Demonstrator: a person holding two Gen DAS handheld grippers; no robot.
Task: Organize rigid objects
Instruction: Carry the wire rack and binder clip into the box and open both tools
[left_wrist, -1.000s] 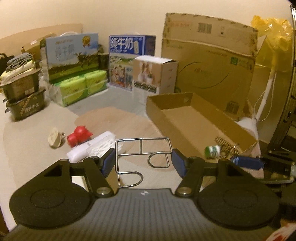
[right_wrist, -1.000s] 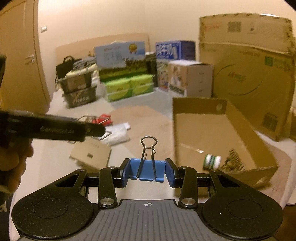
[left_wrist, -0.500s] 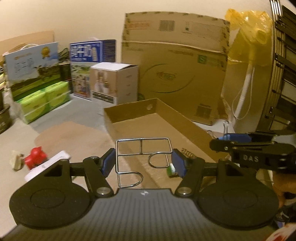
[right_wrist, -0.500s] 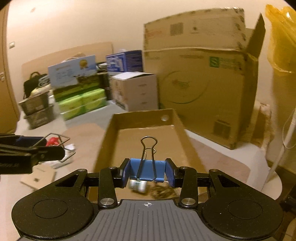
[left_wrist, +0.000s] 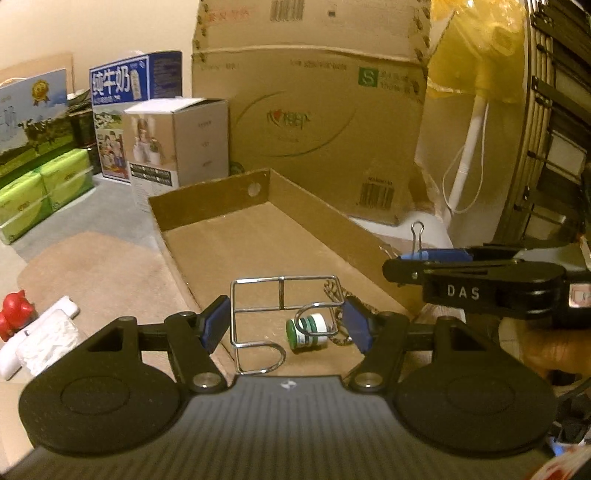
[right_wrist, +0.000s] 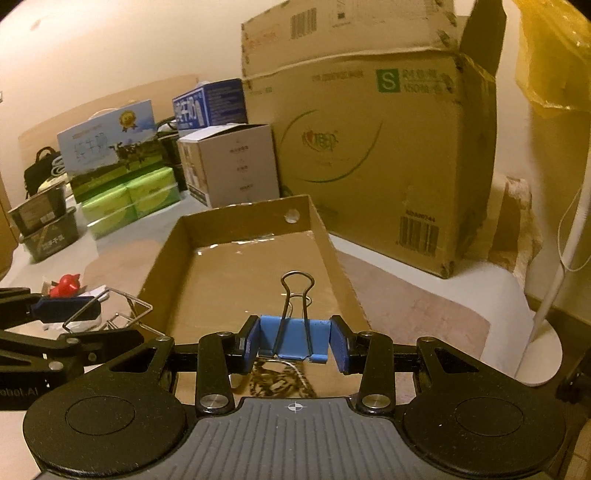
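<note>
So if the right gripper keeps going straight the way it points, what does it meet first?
Probably the bare floor of the shallow cardboard tray. The right gripper, shut on the blue binder clip, aims down into it; nothing shows ahead before that, though depth is unclear.

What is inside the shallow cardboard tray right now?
The shallow cardboard tray holds a small green-and-white bottle and a patterned item at its near end. The left gripper hides the nearest floor.

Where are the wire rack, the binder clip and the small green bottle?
wire rack (left_wrist: 282, 295), left wrist view, its straight middle bar.
binder clip (right_wrist: 293, 339), right wrist view, its blue body.
green bottle (left_wrist: 308, 330), left wrist view, its side.
</note>
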